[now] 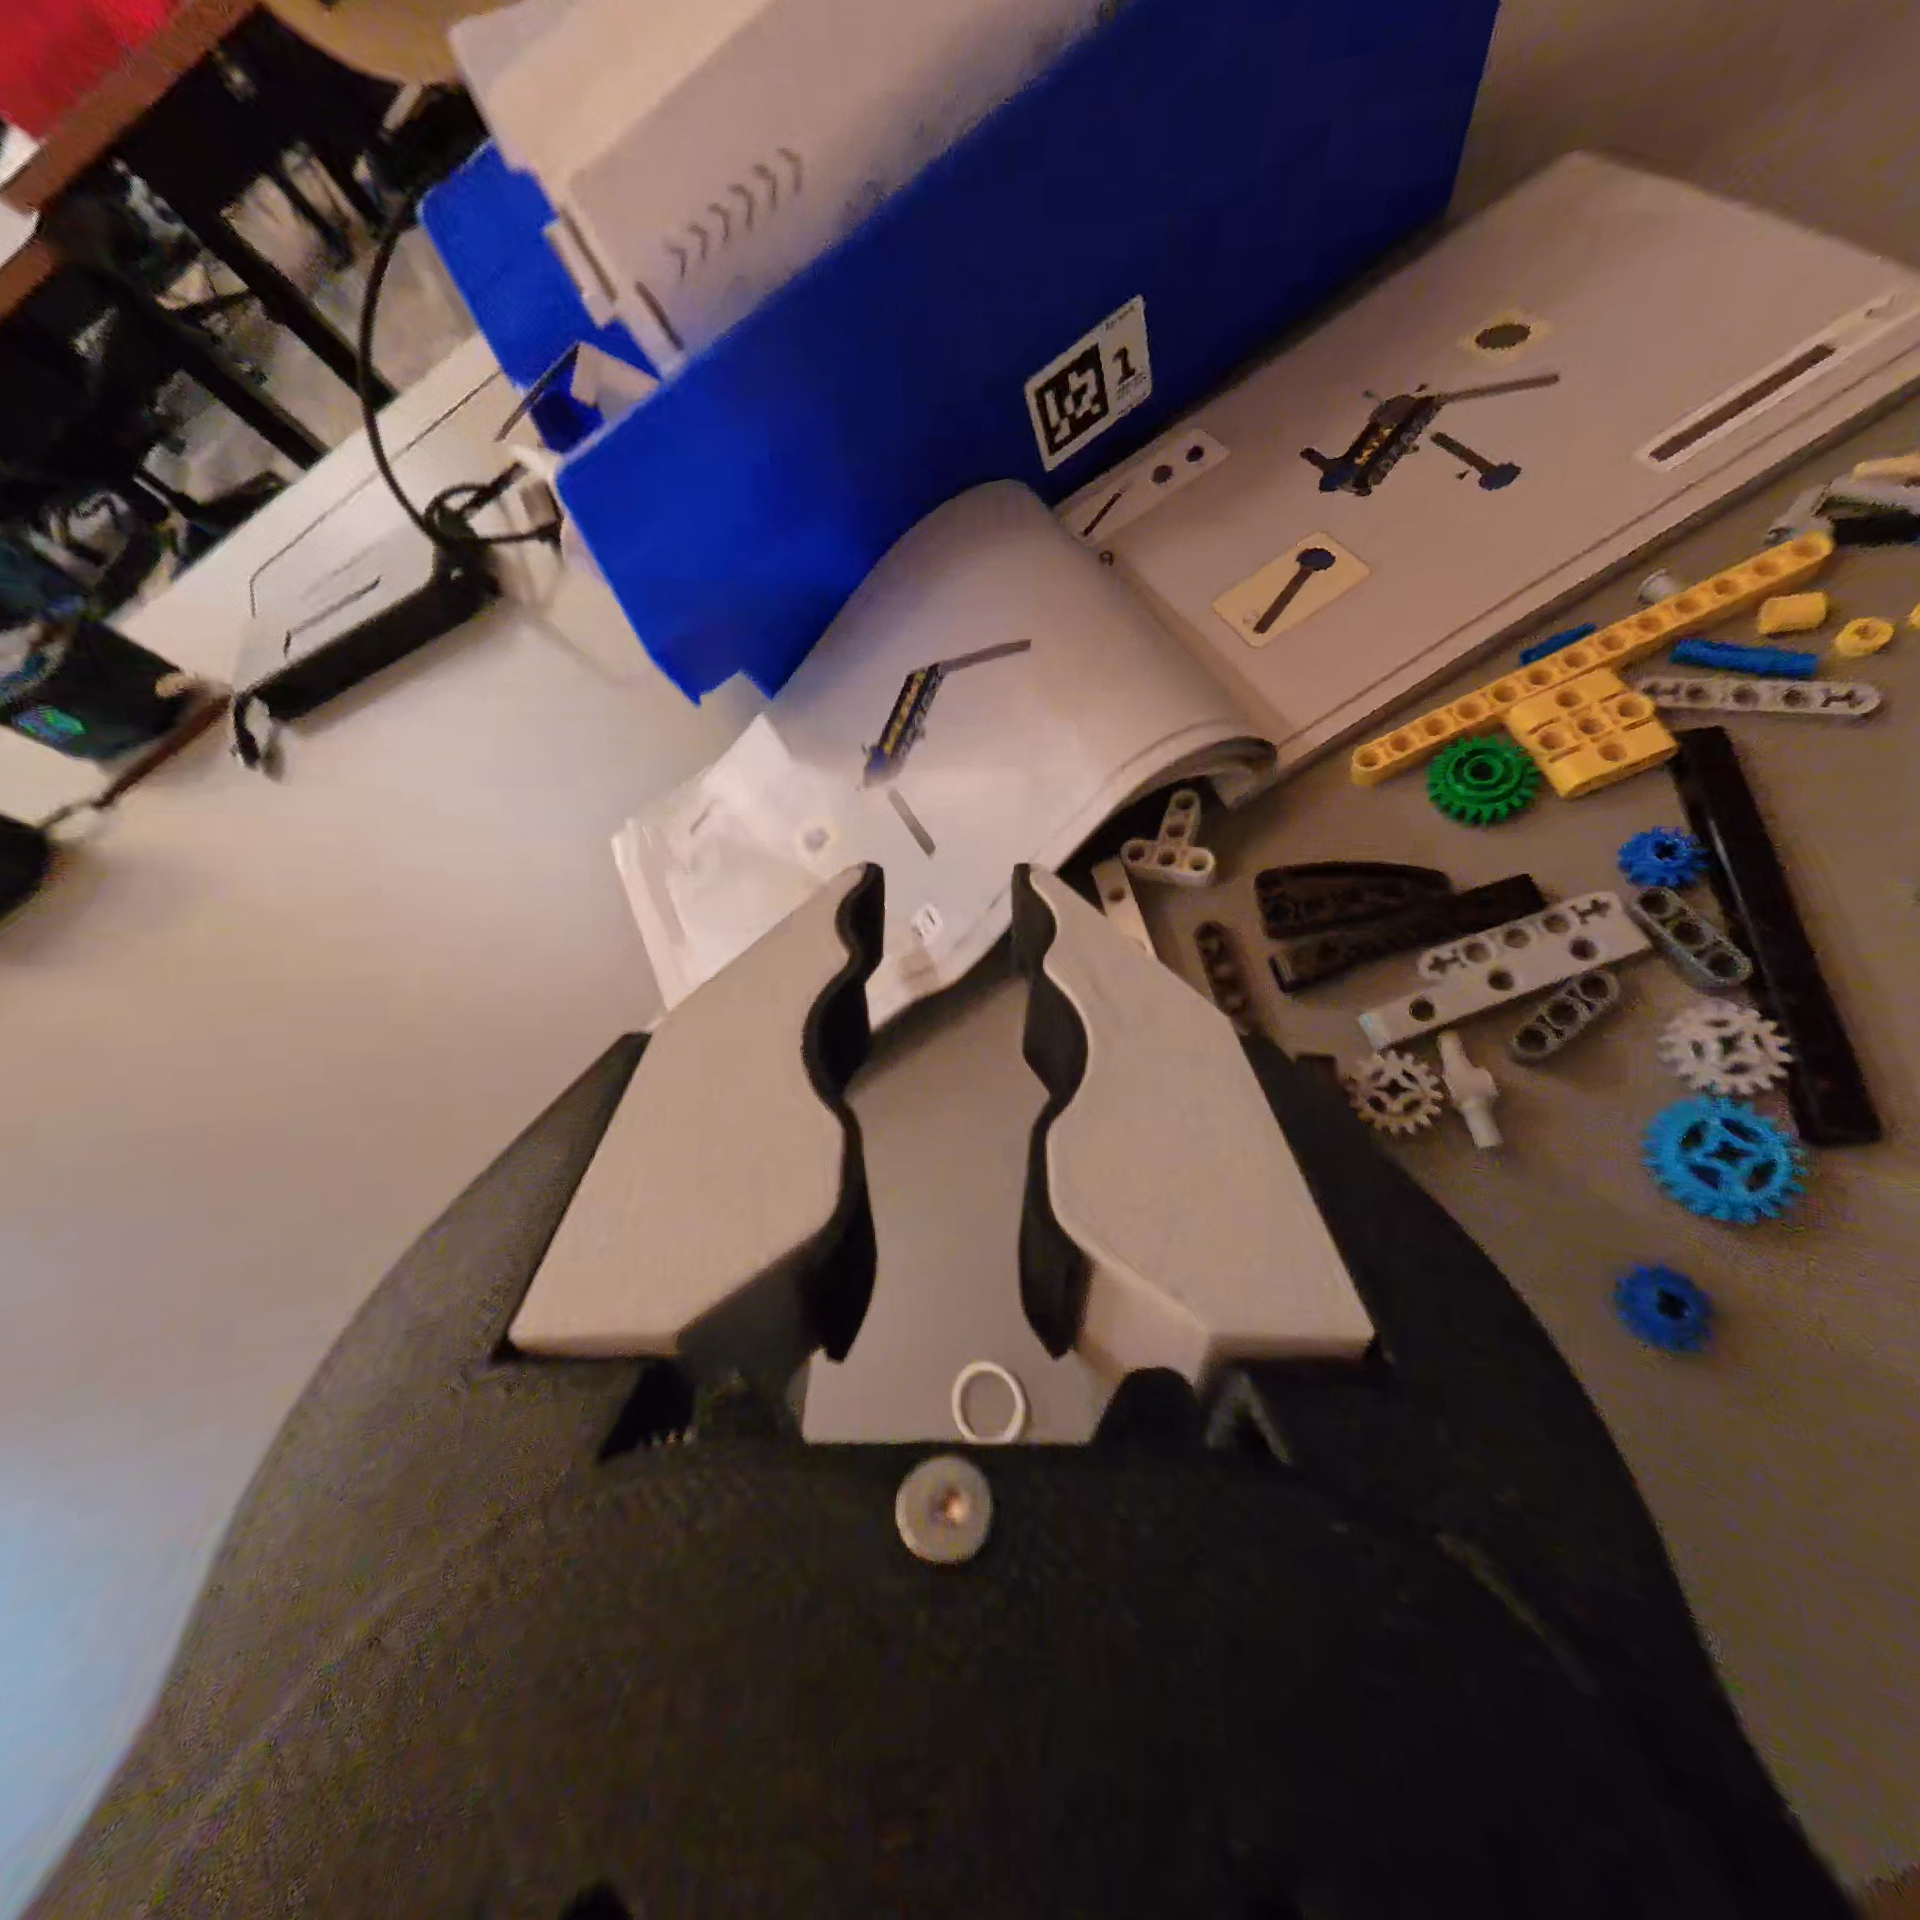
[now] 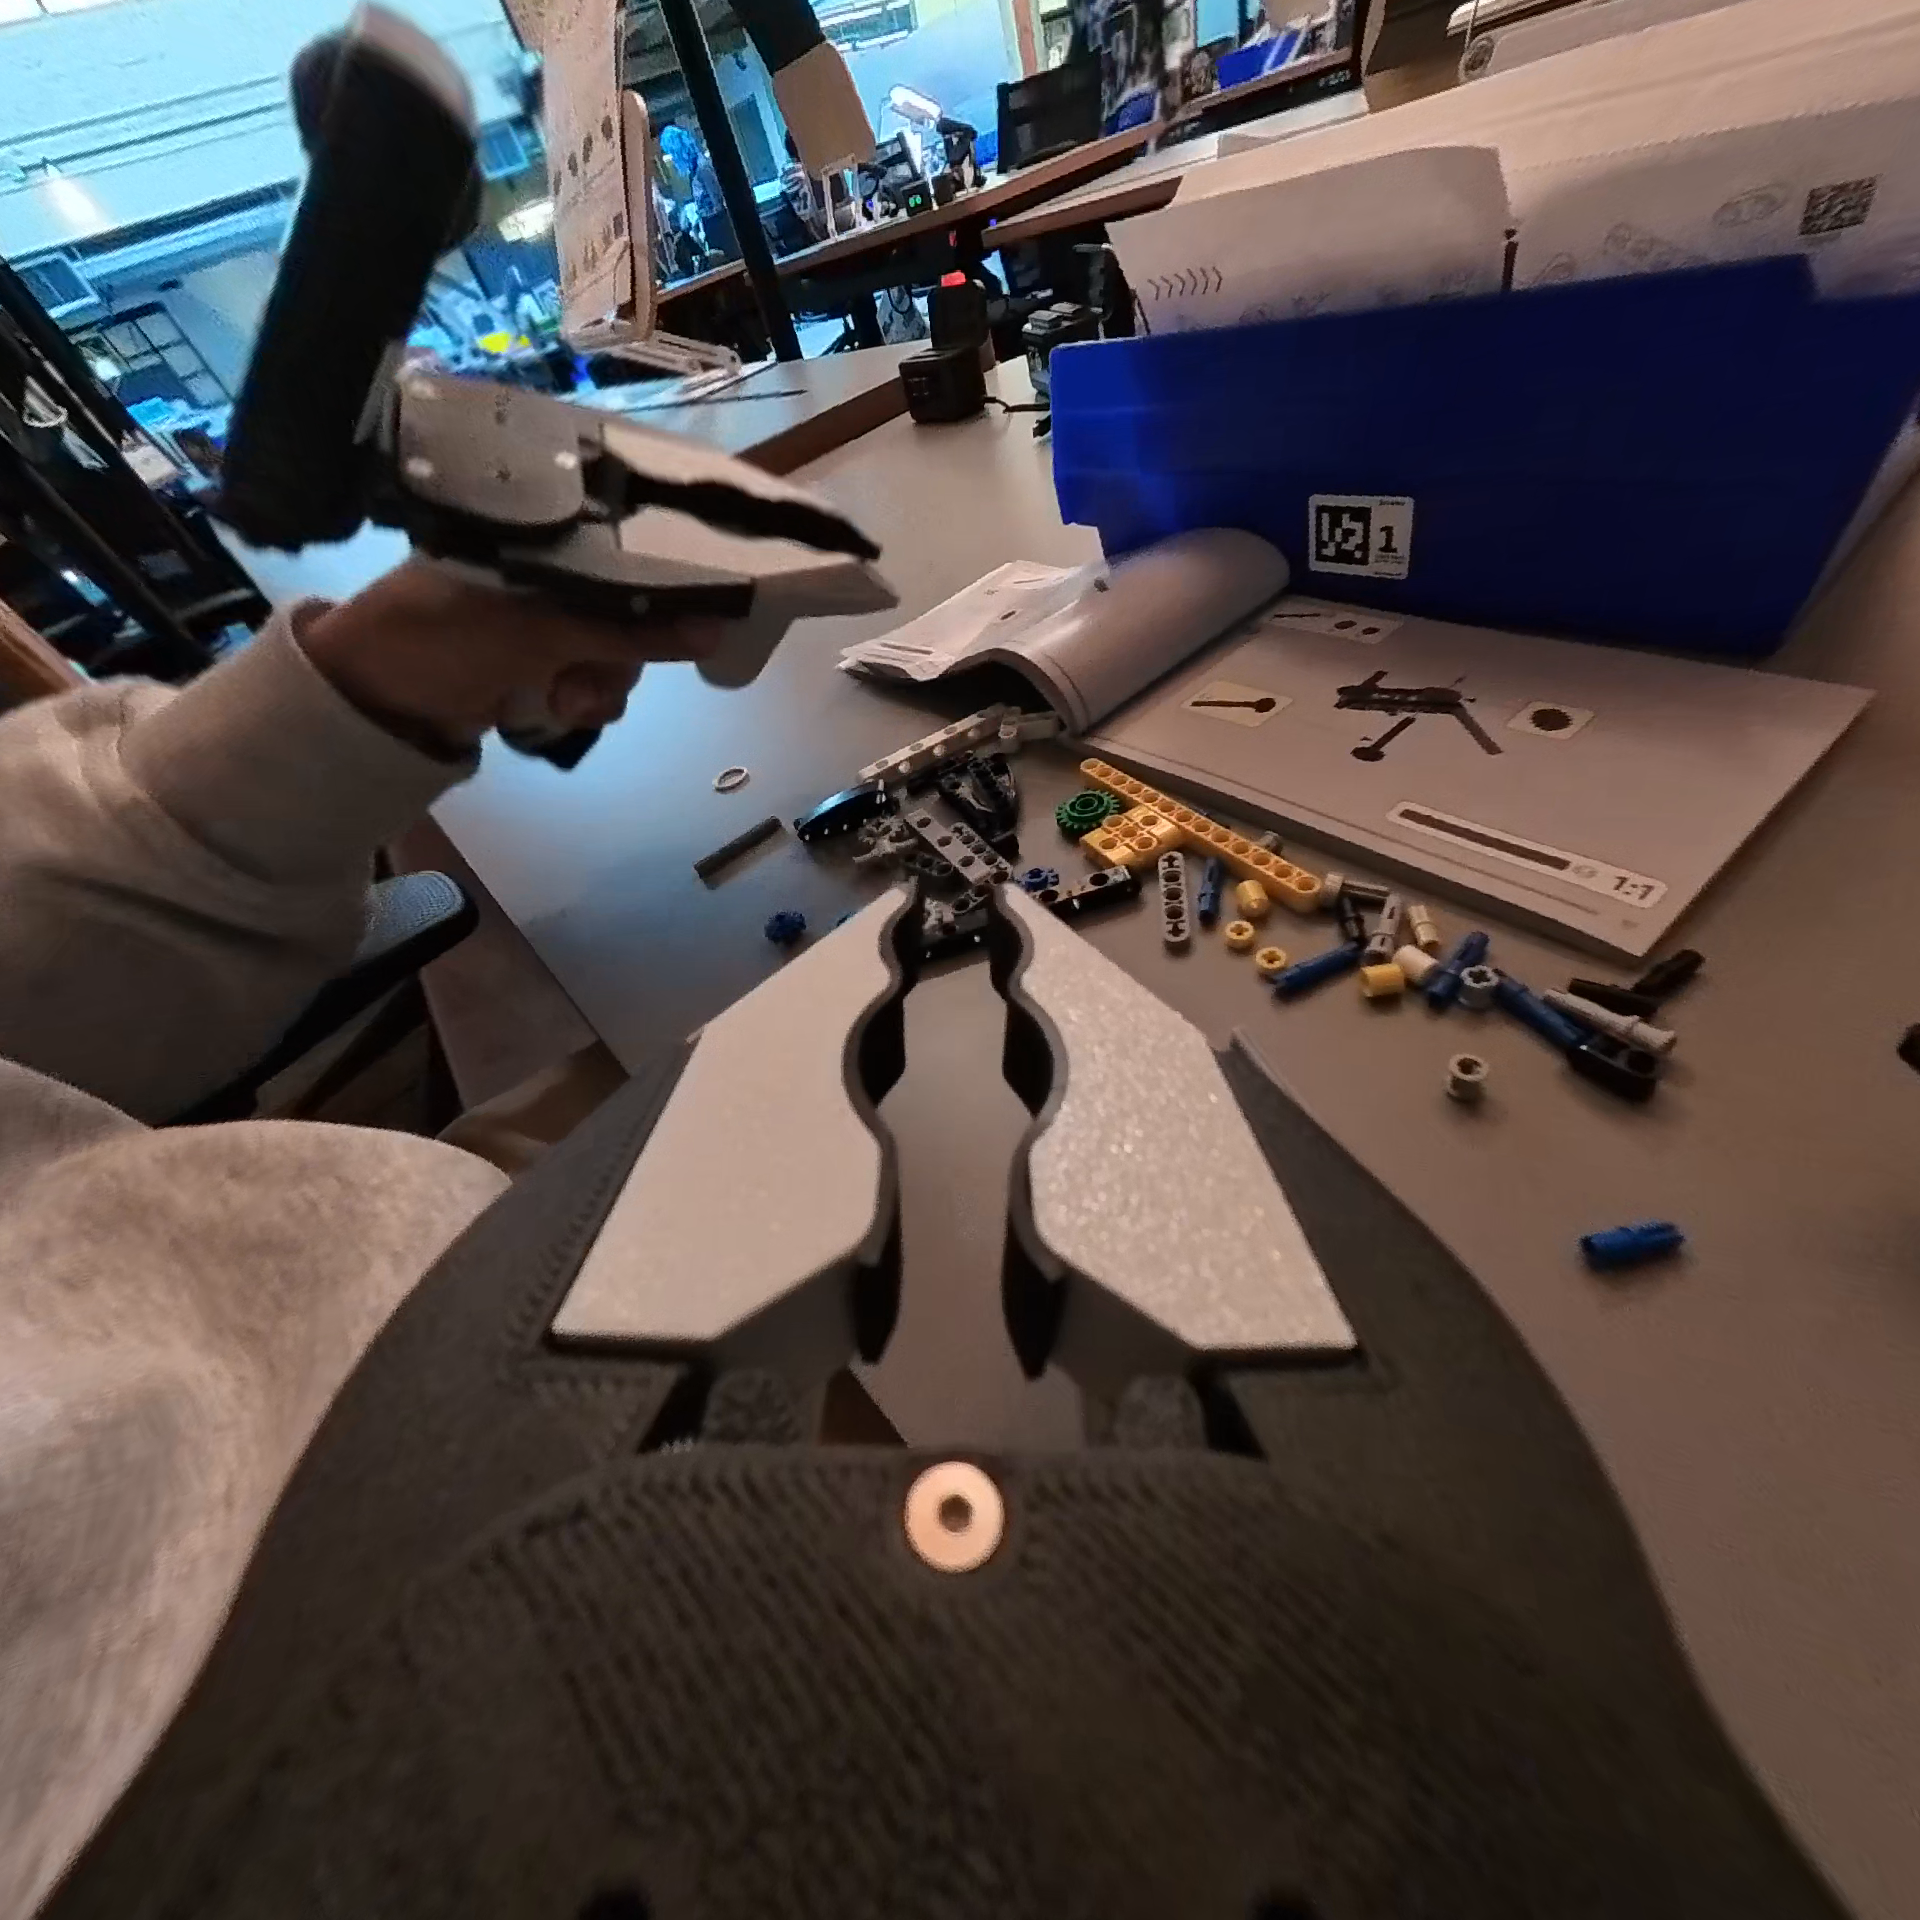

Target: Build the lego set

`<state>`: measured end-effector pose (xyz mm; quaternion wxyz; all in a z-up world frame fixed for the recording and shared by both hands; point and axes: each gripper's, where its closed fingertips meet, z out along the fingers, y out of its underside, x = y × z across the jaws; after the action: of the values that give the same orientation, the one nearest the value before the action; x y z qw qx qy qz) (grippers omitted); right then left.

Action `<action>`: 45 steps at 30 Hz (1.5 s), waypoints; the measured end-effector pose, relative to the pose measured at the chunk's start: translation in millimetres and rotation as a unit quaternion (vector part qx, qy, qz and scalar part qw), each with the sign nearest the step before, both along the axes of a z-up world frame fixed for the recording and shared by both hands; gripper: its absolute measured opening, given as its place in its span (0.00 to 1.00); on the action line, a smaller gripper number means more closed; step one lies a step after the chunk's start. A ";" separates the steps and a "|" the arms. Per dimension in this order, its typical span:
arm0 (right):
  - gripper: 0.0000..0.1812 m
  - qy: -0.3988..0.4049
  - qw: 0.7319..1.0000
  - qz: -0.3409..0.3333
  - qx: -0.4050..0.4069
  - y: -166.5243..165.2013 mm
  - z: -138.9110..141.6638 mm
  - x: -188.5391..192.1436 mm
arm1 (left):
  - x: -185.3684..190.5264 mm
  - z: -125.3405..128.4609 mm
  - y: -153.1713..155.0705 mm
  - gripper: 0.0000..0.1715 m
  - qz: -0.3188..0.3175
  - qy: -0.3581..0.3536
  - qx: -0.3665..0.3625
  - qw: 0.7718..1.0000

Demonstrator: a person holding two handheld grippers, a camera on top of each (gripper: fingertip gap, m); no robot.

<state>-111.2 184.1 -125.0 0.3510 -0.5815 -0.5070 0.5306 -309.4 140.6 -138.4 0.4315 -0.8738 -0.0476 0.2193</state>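
Observation:
Loose Lego parts lie on the grey table (image 2: 1558,1455) in front of an open instruction booklet (image 2: 1455,748): a yellow holed beam assembly (image 2: 1195,831) with a green gear (image 2: 1086,810), black and grey beams, and blue and grey pins. In the left wrist view the same yellow beam (image 1: 1590,655), green gear (image 1: 1483,779) and a light blue gear (image 1: 1725,1158) lie right of my left gripper (image 1: 948,894), which is open, empty, and above the booklet's curled page. My right gripper (image 2: 958,904) is open and empty, just short of the black and grey parts. The left gripper (image 2: 883,575) hangs in the air at the left.
A blue bin (image 2: 1507,447) with a marker tag stands behind the booklet, white boxes behind it. A white ring (image 2: 732,777) and a dark axle (image 2: 738,849) lie left of the pile. A lone blue pin (image 2: 1631,1244) lies at the right. A person's grey sleeve (image 2: 156,831) fills the left. The tips of one gripper are about 20 cm away from the tips of the other. The right tips stand about 11 cm off the light blue gear (image 1: 1725,1158).

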 end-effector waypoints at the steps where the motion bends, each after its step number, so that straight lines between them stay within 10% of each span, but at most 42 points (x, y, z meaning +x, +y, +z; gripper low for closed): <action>1: 0.05 0.003 1.000 0.000 -0.004 -0.1 0.6 -0.5 | 3.4 -3.5 -4.9 0.14 0.001 -0.014 0.013 1.000; 14: 0.05 -0.008 1.000 0.020 -0.006 -18.6 -8.7 -14.0 | 35.6 -43.2 -3.5 0.18 -0.022 -0.229 0.036 0.973; 45: 0.05 0.002 1.000 0.014 -0.018 -9.4 -1.8 -6.4 | 39.0 -57.4 29.3 0.18 -0.028 -0.237 -0.045 0.970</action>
<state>-117.6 174.8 -126.8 0.3344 -0.5794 -0.5049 0.5455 -270.4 169.8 -195.8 0.3745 -0.9201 -0.1144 -0.0042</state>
